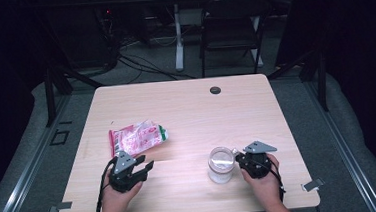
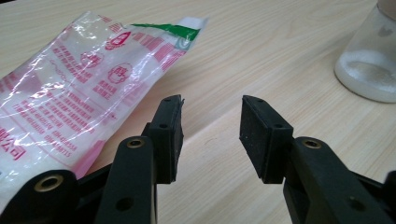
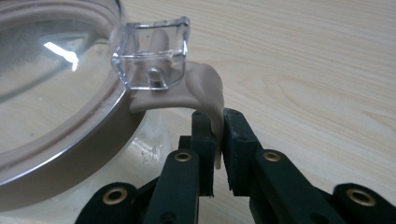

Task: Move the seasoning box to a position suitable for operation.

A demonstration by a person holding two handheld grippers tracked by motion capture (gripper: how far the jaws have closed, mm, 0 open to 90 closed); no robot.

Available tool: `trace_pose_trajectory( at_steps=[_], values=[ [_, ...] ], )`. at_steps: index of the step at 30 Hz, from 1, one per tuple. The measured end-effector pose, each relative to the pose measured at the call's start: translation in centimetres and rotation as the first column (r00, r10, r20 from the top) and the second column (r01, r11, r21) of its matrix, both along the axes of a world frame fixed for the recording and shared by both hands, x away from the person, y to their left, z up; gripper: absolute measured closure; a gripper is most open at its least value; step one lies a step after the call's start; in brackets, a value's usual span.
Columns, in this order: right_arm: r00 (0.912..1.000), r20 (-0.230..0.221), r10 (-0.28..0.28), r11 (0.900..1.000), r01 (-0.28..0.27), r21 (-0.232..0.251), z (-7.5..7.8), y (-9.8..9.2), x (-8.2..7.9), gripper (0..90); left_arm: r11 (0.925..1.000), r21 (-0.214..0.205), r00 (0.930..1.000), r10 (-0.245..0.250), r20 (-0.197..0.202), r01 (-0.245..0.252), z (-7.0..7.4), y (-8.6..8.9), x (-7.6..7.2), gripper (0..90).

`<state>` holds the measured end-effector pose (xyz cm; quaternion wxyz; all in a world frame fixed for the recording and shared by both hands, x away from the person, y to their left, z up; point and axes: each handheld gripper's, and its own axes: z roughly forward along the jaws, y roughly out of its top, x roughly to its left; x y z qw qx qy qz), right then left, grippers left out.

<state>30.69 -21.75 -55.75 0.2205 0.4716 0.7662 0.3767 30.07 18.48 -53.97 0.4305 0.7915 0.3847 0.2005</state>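
One clear glass jar [image 1: 220,165] stands upright on the tabletop [image 1: 186,111], toward the near right edge. It holds a shallow layer of white grains at its bottom, seen through the wall in the left gripper view [image 2: 369,70]. Its lid is closed: a clear pane set in a beige ring [image 3: 56,154], with one transparent latch block [image 3: 152,53] at the rim. From beneath that block one beige rubber tab [image 3: 205,93] curves outward and down. The right claw [image 3: 217,154] is clenched on this tab, the two pads pressing its thin end between them; in the high view the right claw [image 1: 240,158] sits just beside the jar, carried by the right hand [image 1: 264,183]. One plastic bag [image 1: 137,137], clear with pink print and a green corner, lies flat on the tabletop, well apart from the jar to its left; its contents cannot be made out. The left claw [image 2: 210,130] stands released, nothing between its pads, just beside the bag's near edge [image 2: 70,93]. One dark round grommet [image 1: 215,90] marks the far edge.
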Motion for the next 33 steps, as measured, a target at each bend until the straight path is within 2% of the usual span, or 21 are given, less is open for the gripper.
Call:
trace_pose_trajectory(
  at_steps=[3, 11, 12, 17, 21, 28, 33],
  values=[
    [1.0, -0.002, 0.009, 0.9997, -0.009, -0.021, 0.1, 0.3, -0.5, 83.7, 0.9999, 0.004, 1.0, -0.01, 0.001, 0.01, 0.0, -0.3, 0.0, 58.6],
    [0.9996, 0.005, 0.028, 0.9995, -0.028, 0.014, 0.6, 0.5, -1.9, 80.9, 0.9997, 0.006, 0.9997, -0.024, 0.002, 0.024, 0.1, -0.7, 0.1, 58.6],
    [0.9996, -0.005, 0.029, 0.9992, -0.029, 0.026, 0.7, 0.6, -2.3, 80.4, 0.9996, 0.007, 0.9996, -0.028, 0.002, 0.028, 0.2, -0.8, 0.1, 58.7],
    [0.9987, -0.022, 0.046, 0.9987, -0.046, 0.021, 0.7, 0.6, -2.9, 78.7, 0.9994, 0.0, 0.9993, -0.036, 0.006, 0.036, 0.2, -1.3, 0.0, 58.7],
    [0.9974, -0.023, 0.068, 0.9974, -0.067, 0.025, 0.7, 0.7, -3.4, 76.5, 0.9983, 0.017, 0.9984, -0.056, 0.008, 0.056, 0.2, -1.6, 0.0, 59.4],
    [0.9938, -0.035, 0.106, 0.9943, -0.105, 0.021, 1.0, 0.5, -4.1, 73.0, 0.9981, 0.011, 0.9981, -0.06, 0.013, 0.06, 0.3, -1.8, 0.0, 61.6],
    [0.9926, -0.033, 0.117, 0.9916, -0.115, 0.059, 1.4, 0.0, -4.3, 70.1, 0.9979, 0.002, 0.9979, -0.065, 0.002, 0.065, 0.2, -2.0, 0.1, 61.9]
  ],
)
